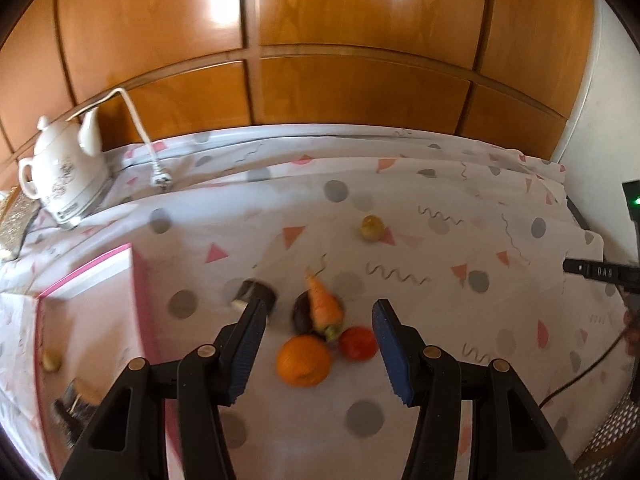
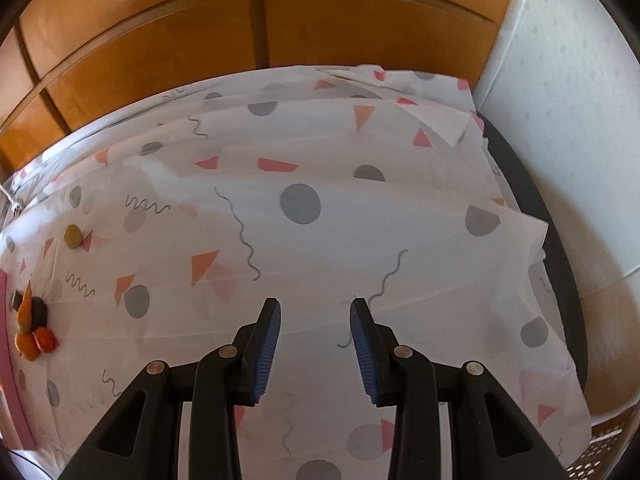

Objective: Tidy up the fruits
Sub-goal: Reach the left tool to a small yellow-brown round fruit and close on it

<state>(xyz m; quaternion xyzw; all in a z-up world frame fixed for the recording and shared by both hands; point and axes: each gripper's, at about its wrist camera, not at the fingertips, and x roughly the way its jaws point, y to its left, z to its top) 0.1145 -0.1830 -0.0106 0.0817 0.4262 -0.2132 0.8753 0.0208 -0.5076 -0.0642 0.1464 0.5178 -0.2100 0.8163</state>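
My left gripper (image 1: 320,312) hangs with fingers apart, nothing between them, over the fruit cluster on the patterned worktop (image 1: 420,380): orange (image 1: 304,360), tomato (image 1: 359,343), carrot (image 1: 325,305) across a dark round fruit (image 1: 301,316); a small yellowish fruit (image 1: 372,227) sits farther off; pink-edged box (image 1: 100,300) at left. My right gripper (image 2: 315,312), fingers parted and empty, is over bare cloth well right of the cluster.

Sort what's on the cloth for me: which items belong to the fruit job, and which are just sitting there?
Job: orange, tomato, carrot, small yellowish fruit, pink-edged box.
Lying about: white teapot, plug and cord.
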